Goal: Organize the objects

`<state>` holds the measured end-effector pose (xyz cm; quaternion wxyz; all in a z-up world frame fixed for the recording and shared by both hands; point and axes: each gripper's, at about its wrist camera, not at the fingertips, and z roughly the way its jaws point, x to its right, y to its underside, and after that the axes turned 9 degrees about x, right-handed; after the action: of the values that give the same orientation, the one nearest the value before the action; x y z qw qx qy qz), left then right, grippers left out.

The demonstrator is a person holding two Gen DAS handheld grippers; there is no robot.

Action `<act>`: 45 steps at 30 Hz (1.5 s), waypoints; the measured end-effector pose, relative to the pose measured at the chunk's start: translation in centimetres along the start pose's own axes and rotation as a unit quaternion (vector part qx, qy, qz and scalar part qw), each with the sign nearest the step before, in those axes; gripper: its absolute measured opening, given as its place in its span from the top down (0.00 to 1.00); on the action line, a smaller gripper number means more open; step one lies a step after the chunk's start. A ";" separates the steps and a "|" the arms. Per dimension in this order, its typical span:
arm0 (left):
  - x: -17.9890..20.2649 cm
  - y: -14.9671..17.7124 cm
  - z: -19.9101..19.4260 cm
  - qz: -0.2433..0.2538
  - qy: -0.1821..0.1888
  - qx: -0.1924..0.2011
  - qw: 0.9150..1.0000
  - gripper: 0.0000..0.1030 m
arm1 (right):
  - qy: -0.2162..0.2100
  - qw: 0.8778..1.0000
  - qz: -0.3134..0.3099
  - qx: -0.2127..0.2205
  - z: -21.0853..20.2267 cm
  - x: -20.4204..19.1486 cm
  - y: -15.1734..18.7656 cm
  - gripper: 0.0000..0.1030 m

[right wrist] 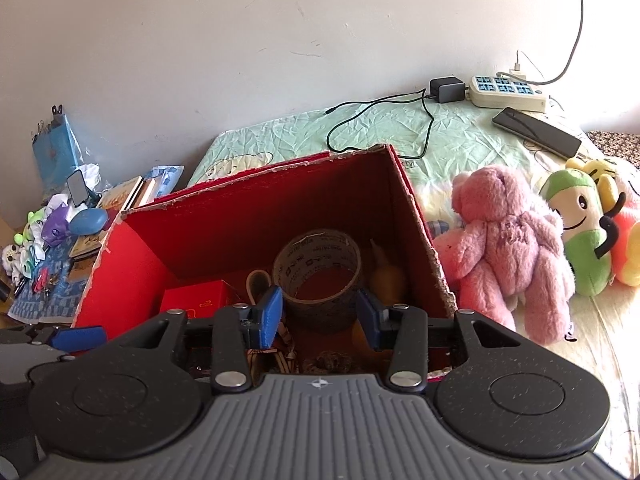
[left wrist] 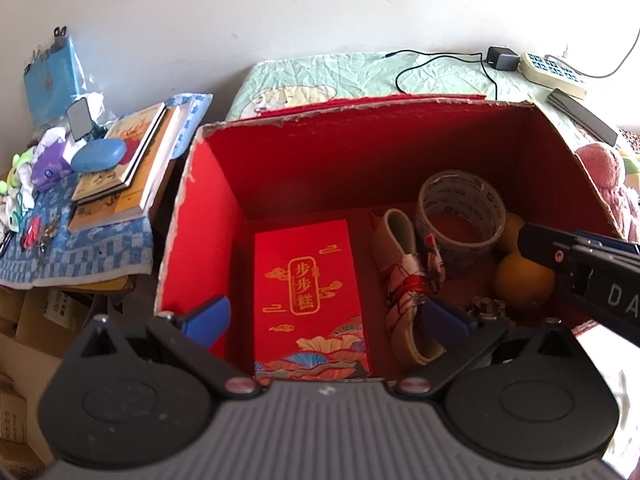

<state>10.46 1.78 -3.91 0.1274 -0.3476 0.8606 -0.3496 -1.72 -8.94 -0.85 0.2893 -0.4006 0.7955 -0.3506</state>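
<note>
Red box (left wrist: 224,184) sits below both our grippers.
We hold left gripper (left wrist: 324,314) and right gripper (right wrist: 320,312) with fingers apart over its tape roll (right wrist: 318,272), gripping nothing.

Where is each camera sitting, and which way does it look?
Left wrist view: it sits on the left gripper, looking down into the red box at the red envelope and tape roll; its open blue fingers show, and the right gripper pokes in from the right.
Right wrist view: it sits on the right gripper, looking over the box's near edge toward the bed, with the pink teddy beside the box; its open fingers show.
Both share: the box, the tape roll and the power strip.
</note>
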 end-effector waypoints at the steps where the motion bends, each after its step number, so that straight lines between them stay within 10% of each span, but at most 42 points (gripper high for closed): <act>1: 0.1 0.0 0.0 0.002 0.001 -0.002 1.000 0.01 | 0.000 1.000 -0.001 -0.001 0.0 0.0 0.0 0.57; 45: 0.6 0.2 0.2 0.008 -0.004 -0.002 1.000 0.01 | 0.005 1.000 0.011 -0.022 0.8 0.6 0.6 0.57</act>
<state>10.00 1.36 -4.16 0.1326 -0.3426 0.8636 -0.3452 -1.70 -9.42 -1.89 0.2804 -0.3968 0.8088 -0.3314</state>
